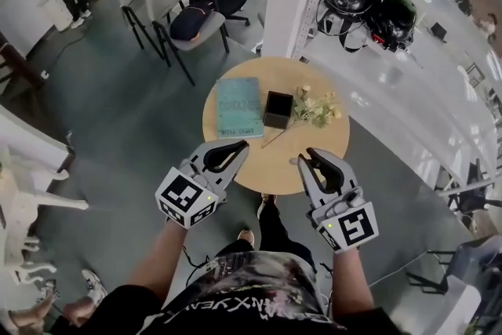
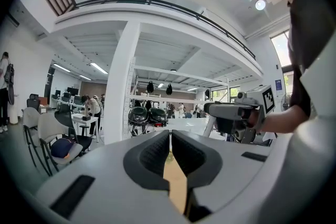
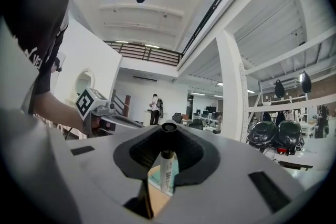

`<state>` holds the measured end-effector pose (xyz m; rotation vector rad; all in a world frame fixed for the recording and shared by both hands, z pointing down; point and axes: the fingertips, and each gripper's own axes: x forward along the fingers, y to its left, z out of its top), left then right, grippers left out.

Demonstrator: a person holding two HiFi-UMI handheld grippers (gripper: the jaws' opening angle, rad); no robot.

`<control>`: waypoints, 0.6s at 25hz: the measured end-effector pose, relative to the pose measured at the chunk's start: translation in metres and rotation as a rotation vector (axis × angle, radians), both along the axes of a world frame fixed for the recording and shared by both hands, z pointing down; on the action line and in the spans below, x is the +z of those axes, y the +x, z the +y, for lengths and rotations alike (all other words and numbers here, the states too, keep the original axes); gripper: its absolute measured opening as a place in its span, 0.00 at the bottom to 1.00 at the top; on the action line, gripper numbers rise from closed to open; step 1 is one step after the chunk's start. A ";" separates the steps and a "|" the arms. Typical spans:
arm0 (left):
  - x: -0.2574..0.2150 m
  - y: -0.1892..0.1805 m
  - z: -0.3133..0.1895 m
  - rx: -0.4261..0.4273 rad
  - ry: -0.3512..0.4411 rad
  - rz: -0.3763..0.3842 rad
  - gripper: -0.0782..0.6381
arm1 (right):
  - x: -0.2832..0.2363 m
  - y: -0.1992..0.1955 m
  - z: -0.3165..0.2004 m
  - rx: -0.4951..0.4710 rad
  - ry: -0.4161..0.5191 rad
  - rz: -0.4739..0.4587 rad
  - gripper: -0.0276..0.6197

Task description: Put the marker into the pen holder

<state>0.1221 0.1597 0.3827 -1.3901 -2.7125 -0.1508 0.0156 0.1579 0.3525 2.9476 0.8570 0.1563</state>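
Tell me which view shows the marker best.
The right gripper view: the marker is clamped between the right gripper's jaws, with its white barrel, dark cap and printed label plain. The head view shows that gripper over the round table, the marker too small to make out. The left gripper view shows none of it.

Pale print runs across my black shirt. Seen upside down, only something like "NXYEN" comes through. The teal book on the far side of the tabletop has cover lettering too blurred to read. The marker between my right fingers carries a small barcode label, illegible.
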 end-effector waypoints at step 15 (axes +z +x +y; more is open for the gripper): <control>0.020 0.006 0.099 -0.023 0.033 0.012 0.15 | 0.021 0.018 0.105 -0.025 0.033 -0.008 0.14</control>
